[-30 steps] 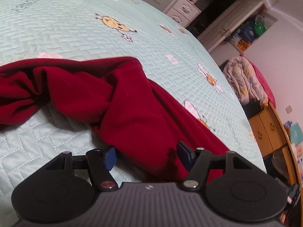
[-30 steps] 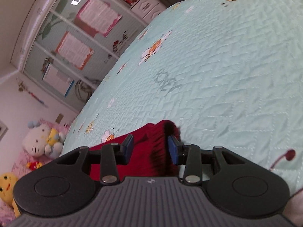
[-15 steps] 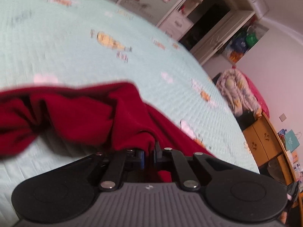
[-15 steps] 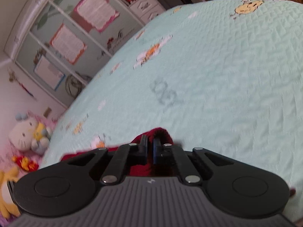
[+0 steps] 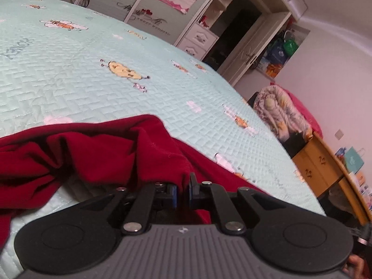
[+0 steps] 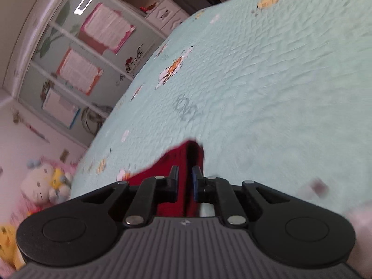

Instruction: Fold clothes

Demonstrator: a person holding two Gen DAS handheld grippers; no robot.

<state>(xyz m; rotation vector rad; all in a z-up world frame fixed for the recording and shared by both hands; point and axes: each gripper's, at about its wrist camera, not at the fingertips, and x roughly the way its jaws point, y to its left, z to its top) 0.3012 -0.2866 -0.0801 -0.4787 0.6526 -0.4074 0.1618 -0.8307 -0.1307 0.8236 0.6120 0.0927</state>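
Dark red garment (image 5: 97, 153) being pinched at two points on the mint quilted bedspread (image 5: 69, 69).

Left gripper (image 5: 182, 191) is being held clamped on a fold of the garment, jaws narrow after just closing; the cloth is being bunched in ridges to the left, lying on the bedspread; right gripper (image 6: 186, 181) is being held on a red edge of the garment (image 6: 186, 155), jaws narrow with cloth between them, having just closed and then eased apart slightly; right view is blurred; a plush cat toy (image 6: 44, 181) is lying beside the bed.
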